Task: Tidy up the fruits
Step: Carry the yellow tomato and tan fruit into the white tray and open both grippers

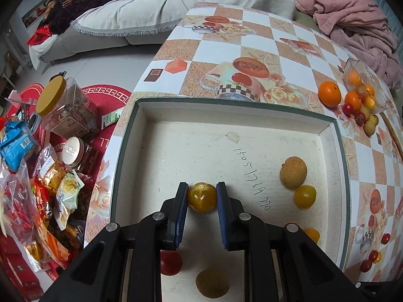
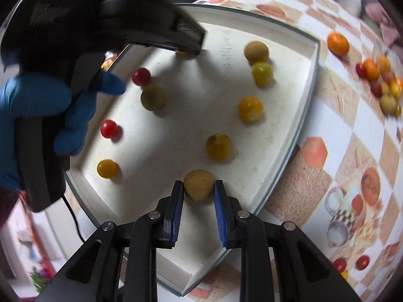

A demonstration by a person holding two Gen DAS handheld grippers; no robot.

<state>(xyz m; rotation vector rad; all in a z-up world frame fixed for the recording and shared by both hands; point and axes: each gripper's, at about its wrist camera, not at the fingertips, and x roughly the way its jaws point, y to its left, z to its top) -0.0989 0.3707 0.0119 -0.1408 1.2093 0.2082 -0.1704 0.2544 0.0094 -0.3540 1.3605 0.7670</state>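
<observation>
Fruits fill half my tray; left tool grips a yellow tomato, right tool a longan, pile at the counter's edge remains.

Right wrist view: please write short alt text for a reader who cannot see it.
The right tool grips a brown longan over the near edge of a white tray. The tray holds scattered yellow and red cherry tomatoes and more longans. A blue-gloved hand holds the left tool at the far side.
</observation>
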